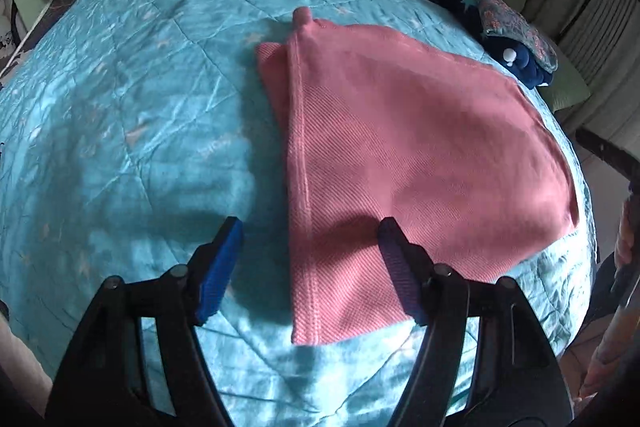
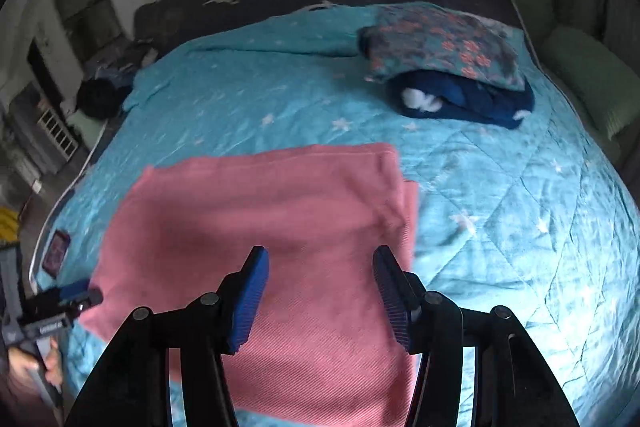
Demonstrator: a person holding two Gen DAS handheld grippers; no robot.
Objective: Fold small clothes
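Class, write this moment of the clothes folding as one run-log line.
left gripper: open, above pink cloth | right gripper: open, nothing held | pink cloth: folded on blue quilt | folded pile: far side

light: soft daylight, we see sheen on the quilt [image 1: 132, 115] | shadows: dark patches beneath the jaws | blur: right view smeared | edges: fisheye bending, black corners

The left gripper [image 1: 310, 227] angles downward, jaws parted with nothing pinched. The right gripper [image 2: 320, 255] tilts likewise, its jaws apart.
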